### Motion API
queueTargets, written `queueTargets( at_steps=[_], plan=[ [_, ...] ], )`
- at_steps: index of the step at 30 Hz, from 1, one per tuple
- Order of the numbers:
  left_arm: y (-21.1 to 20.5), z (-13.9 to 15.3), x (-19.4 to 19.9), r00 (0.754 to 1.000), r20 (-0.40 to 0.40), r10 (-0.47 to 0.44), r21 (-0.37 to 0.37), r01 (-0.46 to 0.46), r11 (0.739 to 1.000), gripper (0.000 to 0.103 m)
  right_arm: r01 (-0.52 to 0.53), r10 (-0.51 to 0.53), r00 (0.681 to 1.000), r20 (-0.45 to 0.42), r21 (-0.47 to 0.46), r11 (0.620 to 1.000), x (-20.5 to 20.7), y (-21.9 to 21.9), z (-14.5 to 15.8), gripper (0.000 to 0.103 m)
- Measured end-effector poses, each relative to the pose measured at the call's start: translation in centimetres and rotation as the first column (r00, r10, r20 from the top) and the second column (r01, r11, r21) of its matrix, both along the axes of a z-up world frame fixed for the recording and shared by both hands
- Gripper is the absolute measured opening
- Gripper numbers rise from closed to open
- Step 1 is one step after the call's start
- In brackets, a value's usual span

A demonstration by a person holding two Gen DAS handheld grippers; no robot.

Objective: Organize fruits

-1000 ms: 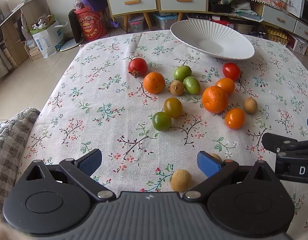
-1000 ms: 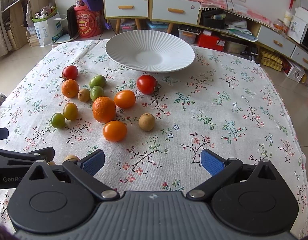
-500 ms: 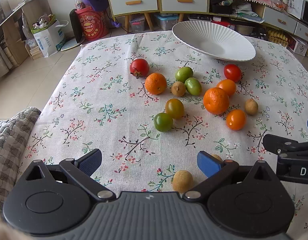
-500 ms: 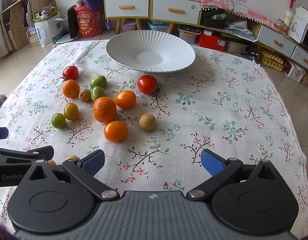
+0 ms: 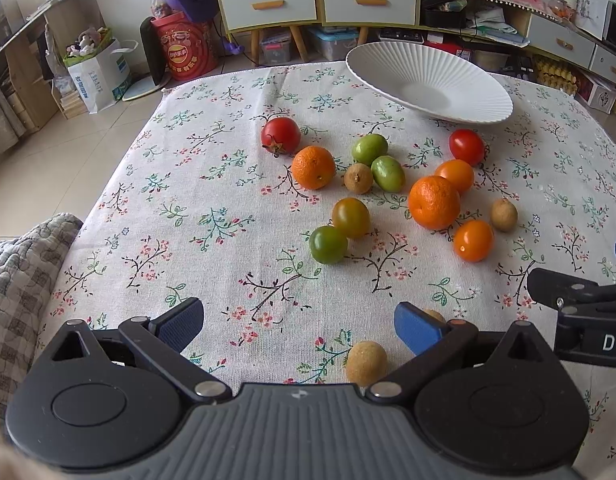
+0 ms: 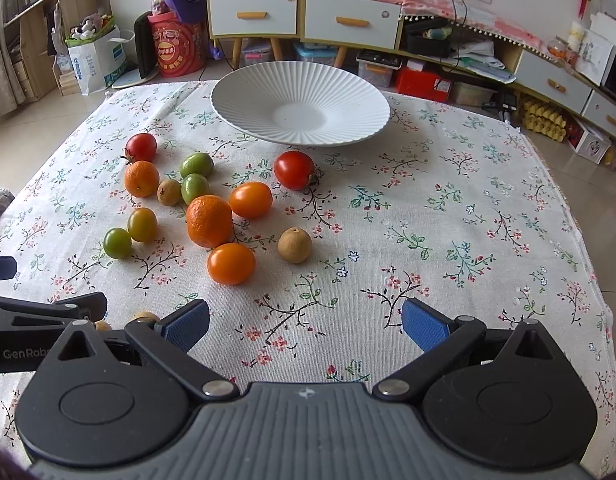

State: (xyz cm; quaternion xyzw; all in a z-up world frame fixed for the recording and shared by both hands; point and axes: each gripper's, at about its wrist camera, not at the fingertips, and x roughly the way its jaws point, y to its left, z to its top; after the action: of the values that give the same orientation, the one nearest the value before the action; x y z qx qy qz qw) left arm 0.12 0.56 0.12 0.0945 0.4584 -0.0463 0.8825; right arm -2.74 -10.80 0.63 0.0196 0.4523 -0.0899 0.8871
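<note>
Several fruits lie loose on the floral tablecloth (image 5: 212,208): a large orange (image 5: 433,202) (image 6: 209,221), red tomatoes (image 5: 280,135) (image 6: 294,169), green fruits (image 5: 328,244) and small brown ones (image 6: 294,245). An empty white ribbed plate (image 5: 427,80) (image 6: 300,109) stands at the far side. My left gripper (image 5: 298,322) is open above the near edge, with a brown fruit (image 5: 365,362) by its right finger. My right gripper (image 6: 306,324) is open over bare cloth, to the right of the fruit cluster.
Beyond the table stand white drawer cabinets (image 6: 304,20), a red drum (image 5: 184,54), bags and storage boxes on the floor. A quilted cushion (image 5: 20,264) lies at the table's left edge. Each gripper shows at the side of the other's view.
Both grippers have crept slightly forward towards the fruits and stayed open. No fruit has moved.
</note>
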Motion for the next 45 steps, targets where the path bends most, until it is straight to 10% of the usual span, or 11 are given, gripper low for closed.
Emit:
queueTargets(
  at_steps=[21, 31, 45],
  plan=[
    [0.8, -0.1, 0.3, 0.99, 0.095, -0.1, -0.005, 0.101, 0.995, 0.097, -0.091, 0.089, 0.99, 0.11, 0.007, 0.996, -0.6, -1.0, -0.3, 0.103],
    [2.2, -1.0, 2.1, 0.975, 0.1, -0.197, -0.163, 0.212, 0.964, 0.096, -0.195, 0.177, 0.976, 0.124, 0.157, 0.968, 0.4, -2.2, -1.2, 0.099],
    [2.9, -2.9, 3.8, 0.967, 0.11, -0.232, -0.277, 0.254, 0.927, 0.055, -0.293, 0.268, 0.953, 0.14, 0.221, 0.93, 1.5, -1.6, -3.1, 0.06]
  ],
)
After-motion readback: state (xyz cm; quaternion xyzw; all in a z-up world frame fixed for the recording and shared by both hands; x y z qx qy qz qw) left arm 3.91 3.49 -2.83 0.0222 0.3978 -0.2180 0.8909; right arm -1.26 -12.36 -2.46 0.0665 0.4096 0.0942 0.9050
